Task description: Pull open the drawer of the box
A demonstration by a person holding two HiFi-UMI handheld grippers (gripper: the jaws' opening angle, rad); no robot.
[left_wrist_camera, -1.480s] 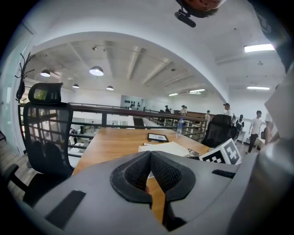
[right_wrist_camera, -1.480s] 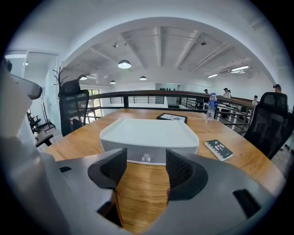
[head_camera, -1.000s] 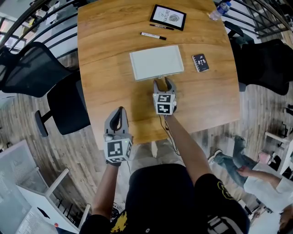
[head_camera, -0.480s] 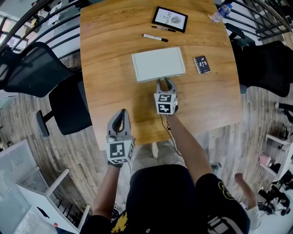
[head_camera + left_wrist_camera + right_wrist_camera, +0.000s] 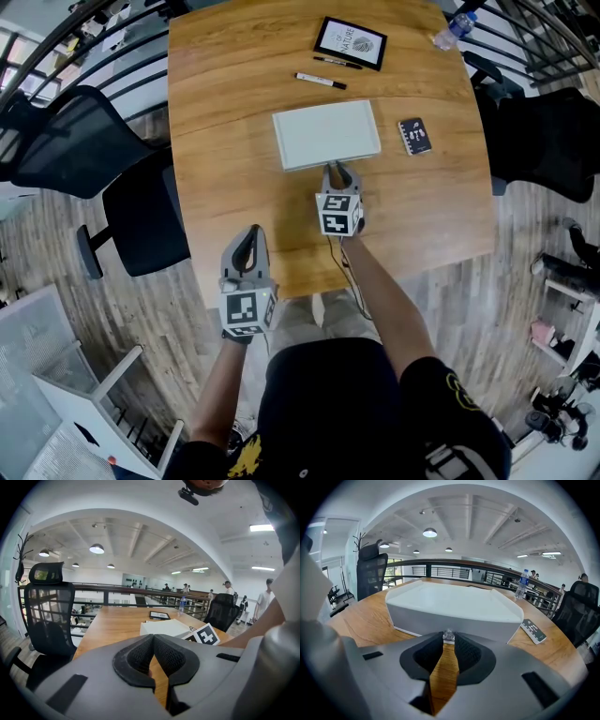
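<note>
A flat white box (image 5: 326,133) lies on the wooden table (image 5: 225,141), its drawer front facing me. My right gripper (image 5: 336,172) is at the middle of that front. In the right gripper view its jaws are closing, and the small clear drawer knob (image 5: 448,636) sits between the fingertips, which touch it on both sides. The drawer looks closed against the box (image 5: 454,604). My left gripper (image 5: 247,232) hovers at the table's near edge, away from the box, with its jaws shut and nothing between them (image 5: 153,639).
A black remote (image 5: 412,131) lies right of the box, and a pen (image 5: 321,80) and a framed picture (image 5: 350,40) lie behind it. A water bottle (image 5: 452,22) stands at the far right corner. Black office chairs (image 5: 56,141) (image 5: 544,131) flank the table.
The right gripper's jaws have narrowed around the knob at the box's front. The left gripper has barely moved. A person at the lower right has left the view.
</note>
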